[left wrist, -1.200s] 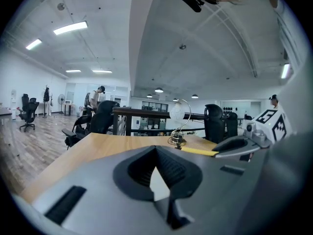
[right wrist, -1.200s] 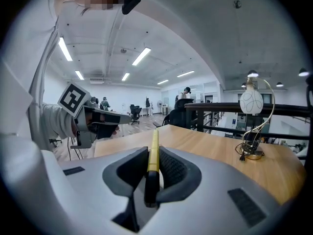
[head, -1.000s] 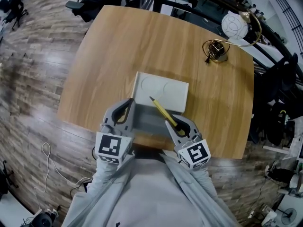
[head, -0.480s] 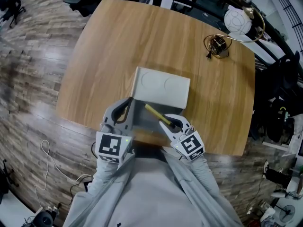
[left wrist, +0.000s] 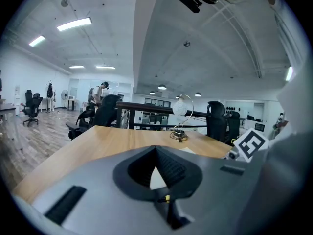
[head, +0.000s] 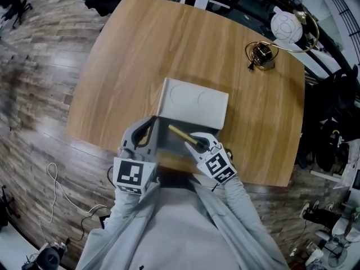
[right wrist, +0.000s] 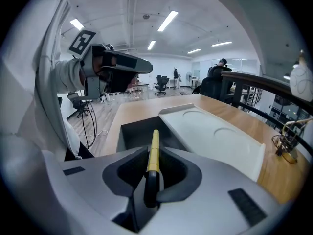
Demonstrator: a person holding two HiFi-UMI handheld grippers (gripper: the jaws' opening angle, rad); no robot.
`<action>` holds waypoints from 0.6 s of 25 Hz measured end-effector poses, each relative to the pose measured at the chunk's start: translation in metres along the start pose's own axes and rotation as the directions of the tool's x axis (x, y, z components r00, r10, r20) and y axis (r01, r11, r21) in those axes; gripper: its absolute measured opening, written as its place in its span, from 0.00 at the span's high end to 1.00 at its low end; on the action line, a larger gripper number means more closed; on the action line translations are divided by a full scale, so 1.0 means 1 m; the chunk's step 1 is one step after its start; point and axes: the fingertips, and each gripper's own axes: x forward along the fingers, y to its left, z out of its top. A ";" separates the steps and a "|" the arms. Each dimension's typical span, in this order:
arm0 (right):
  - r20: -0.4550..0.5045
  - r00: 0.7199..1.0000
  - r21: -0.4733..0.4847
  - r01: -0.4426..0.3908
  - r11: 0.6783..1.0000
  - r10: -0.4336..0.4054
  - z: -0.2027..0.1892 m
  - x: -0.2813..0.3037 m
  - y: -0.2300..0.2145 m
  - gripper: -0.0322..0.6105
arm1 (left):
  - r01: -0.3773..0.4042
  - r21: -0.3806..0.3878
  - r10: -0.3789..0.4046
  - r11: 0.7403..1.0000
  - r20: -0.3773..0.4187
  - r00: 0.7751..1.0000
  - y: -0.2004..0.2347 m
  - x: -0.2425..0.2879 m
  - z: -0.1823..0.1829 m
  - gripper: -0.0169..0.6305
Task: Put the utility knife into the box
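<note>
Since the right tool is clamped on the utility knife, whose yellow body juts ahead over the open box, lower it inside before letting go; the left tool, jaws together and empty, sits alongside.

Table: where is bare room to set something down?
Free: wide wood beyond the lid and left of the box. Crowded: far right corner by the wire ornament; near edge, where left gripper and right gripper work.
</note>
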 end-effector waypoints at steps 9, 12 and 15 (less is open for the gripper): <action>-0.123 0.992 -0.105 -0.032 0.994 0.019 -0.010 0.023 0.000 0.82 | -0.013 0.016 0.013 1.000 0.033 0.999 0.006 -0.003 0.005 0.95; -0.164 0.986 -0.141 -0.040 0.989 0.016 -0.015 0.028 0.000 0.82 | -0.019 0.017 0.019 1.000 0.035 0.999 0.007 -0.004 0.006 0.95; -0.212 0.977 -0.179 -0.055 0.982 0.016 -0.021 0.033 0.001 0.82 | -0.022 0.016 0.021 1.000 0.035 0.999 0.008 -0.005 0.005 0.95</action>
